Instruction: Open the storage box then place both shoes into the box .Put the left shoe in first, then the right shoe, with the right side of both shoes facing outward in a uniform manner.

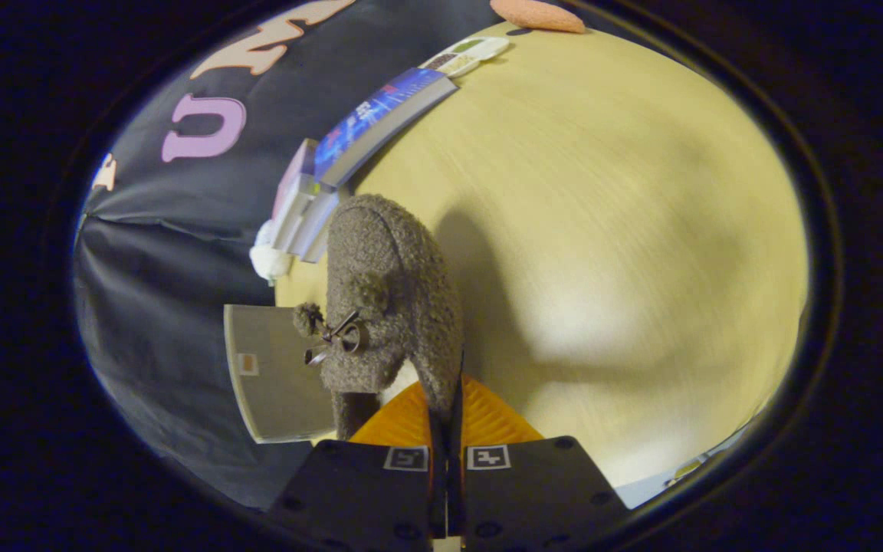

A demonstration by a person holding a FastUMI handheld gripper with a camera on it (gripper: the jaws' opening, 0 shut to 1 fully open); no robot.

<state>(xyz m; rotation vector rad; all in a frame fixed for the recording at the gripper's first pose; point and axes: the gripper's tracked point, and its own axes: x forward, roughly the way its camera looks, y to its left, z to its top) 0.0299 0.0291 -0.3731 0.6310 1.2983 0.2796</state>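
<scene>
Pale table, books beyond fuzzy shoe in closed claw.

We find almost nothing legible here. The blue book by the wall carries printing on its cover, but it is too blurred for us to read. The small orange sticker on the grey panel shows no characters we can make out. On the gripper we see two square black-and-white marker tags, patterns rather than letters. No brand, no number.
</scene>
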